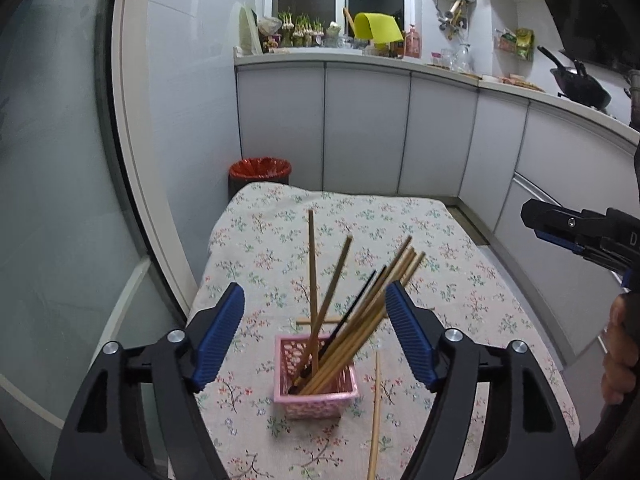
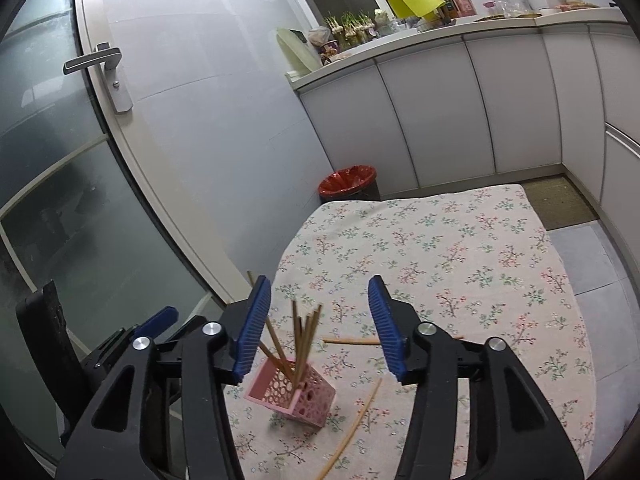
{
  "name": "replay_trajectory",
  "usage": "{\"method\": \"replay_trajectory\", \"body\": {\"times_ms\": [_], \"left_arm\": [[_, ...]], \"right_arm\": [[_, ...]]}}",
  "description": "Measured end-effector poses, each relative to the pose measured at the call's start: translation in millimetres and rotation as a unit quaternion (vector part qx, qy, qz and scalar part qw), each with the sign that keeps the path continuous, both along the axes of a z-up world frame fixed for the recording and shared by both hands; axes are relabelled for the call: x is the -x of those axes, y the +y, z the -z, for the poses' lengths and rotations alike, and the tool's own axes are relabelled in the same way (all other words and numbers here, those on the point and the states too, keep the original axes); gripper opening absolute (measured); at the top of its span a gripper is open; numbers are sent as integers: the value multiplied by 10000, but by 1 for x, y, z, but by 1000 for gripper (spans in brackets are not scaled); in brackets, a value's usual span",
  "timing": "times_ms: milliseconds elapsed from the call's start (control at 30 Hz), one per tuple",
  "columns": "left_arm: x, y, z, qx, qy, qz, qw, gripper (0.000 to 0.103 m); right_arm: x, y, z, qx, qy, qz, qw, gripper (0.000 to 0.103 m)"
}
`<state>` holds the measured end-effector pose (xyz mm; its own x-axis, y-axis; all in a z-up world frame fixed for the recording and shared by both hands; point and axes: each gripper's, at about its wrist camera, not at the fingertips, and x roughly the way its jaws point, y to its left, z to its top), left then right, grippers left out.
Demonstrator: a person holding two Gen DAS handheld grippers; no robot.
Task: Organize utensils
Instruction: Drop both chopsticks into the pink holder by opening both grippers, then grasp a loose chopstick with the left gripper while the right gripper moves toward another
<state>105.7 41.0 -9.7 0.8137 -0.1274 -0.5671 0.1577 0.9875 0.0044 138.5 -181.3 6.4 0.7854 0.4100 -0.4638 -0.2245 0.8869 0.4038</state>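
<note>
A pink perforated basket (image 1: 316, 376) stands on the floral tablecloth (image 1: 460, 280) with several wooden chopsticks (image 1: 348, 300) and a dark one leaning in it. One loose chopstick (image 1: 375, 420) lies right of the basket, and another (image 1: 306, 321) lies flat behind it. My left gripper (image 1: 315, 292) hangs open above the basket, its pads apart from the chopsticks. In the right wrist view my right gripper (image 2: 319, 286) is open and empty, with the basket (image 2: 296, 394) low left and the loose chopsticks (image 2: 352, 428) (image 2: 352, 341) below it. The right gripper (image 1: 538, 224) also shows at that view's right edge, held by a hand (image 1: 620, 360).
A red-lined bin (image 1: 260, 170) stands on the floor past the table's far edge. White cabinets (image 1: 400, 132) run along the back and right. A glass door (image 2: 100, 160) with a handle (image 2: 94, 60) is close on the left. A brown floor mat (image 2: 560, 200) lies beyond the table.
</note>
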Motion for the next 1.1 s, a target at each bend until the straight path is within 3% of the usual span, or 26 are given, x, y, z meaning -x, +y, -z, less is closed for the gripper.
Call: {"method": "replay_trajectory", "body": {"times_ms": [167,333,533,733,933,1100], "left_arm": [[9,-4,13,-149,261,143,9994,81],[11,-13,40,-219,902,410,9948,85],[11,-41,70,-451,1448,715,9858,88],[14,-75,92,-623,1717,1173,9762,87],[4,-106,122,-926,1961,1434,9656,64],[-27,-125,153,-1219,2047,1195,9638,46]], "right_arm": [[5,-16,7,176,201,74,9996,67],[8,-24,26,582,559,28,9967,83],[4,-32,58,1045,1232,65,9868,90],[-1,-47,77,1159,1677,232,9787,93],[-1,-69,87,1216,1894,448,9733,94],[0,-85,91,1139,1986,577,9717,94]]}}
